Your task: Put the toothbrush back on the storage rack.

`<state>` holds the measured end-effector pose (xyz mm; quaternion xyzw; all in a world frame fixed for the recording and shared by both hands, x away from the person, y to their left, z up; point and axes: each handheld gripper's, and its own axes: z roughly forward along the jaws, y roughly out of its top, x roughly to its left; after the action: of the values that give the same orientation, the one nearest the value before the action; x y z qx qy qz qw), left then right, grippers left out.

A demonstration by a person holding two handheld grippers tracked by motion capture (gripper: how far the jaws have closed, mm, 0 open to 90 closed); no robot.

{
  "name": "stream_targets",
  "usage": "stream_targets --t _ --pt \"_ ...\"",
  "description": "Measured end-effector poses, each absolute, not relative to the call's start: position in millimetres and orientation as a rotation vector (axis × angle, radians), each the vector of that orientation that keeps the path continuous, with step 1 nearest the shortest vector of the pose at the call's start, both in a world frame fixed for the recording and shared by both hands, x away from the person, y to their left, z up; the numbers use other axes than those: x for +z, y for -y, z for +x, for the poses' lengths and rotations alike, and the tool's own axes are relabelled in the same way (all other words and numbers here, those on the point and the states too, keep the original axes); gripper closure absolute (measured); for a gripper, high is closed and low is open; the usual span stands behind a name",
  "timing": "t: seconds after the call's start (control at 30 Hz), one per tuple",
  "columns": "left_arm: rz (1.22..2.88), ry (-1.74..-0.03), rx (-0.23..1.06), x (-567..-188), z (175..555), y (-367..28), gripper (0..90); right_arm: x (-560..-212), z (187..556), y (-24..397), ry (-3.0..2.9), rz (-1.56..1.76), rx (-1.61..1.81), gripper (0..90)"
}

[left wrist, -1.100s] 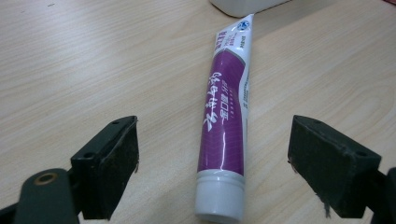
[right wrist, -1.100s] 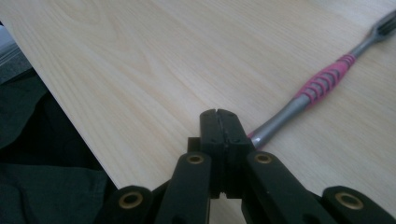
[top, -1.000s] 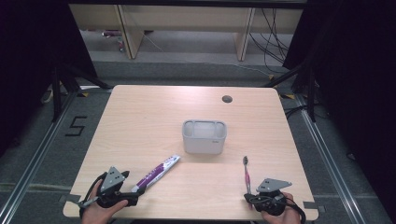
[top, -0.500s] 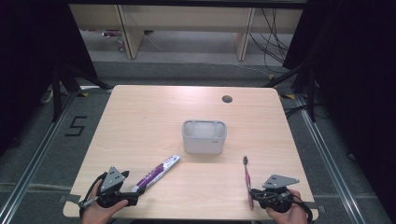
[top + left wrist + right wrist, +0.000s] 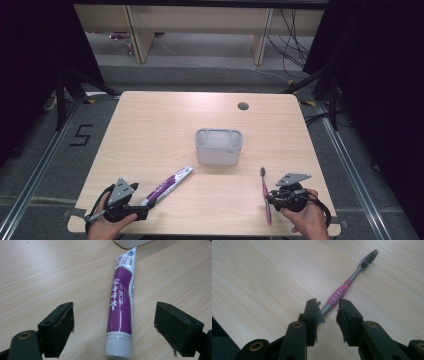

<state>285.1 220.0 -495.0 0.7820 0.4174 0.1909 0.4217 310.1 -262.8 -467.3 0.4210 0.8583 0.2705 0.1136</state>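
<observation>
The right gripper point(image 5: 274, 198) has shifted right; jaws just opening, seemingly releasing the toothbrush point(image 5: 342, 291) between them on the wooden counter point(image 5: 150, 130). Left gripper point(image 5: 113, 325) jaws stand wide apart around the toothpaste tube point(image 5: 121, 300), lower left.

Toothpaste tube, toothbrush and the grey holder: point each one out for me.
Toothpaste tube point(image 5: 121, 300): left gripper view, on the purple middle of its body.
Toothbrush point(image 5: 339, 293): right gripper view, on the pink ribbed grip of its handle.
Grey holder point(image 5: 219, 155): high view, on its front wall.
</observation>
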Motion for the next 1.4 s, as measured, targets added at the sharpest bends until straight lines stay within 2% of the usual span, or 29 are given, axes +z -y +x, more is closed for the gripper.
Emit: stream_targets --t 0.37,1.4 --pt "1.959 -1.045 0.477 -495 285 -220 16.0 -466 328 251 -2.584 1.276 0.685 62.2" --pt "1.960 -1.036 0.479 -495 285 -220 16.0 -470 348 240 -2.657 1.266 0.503 61.1"
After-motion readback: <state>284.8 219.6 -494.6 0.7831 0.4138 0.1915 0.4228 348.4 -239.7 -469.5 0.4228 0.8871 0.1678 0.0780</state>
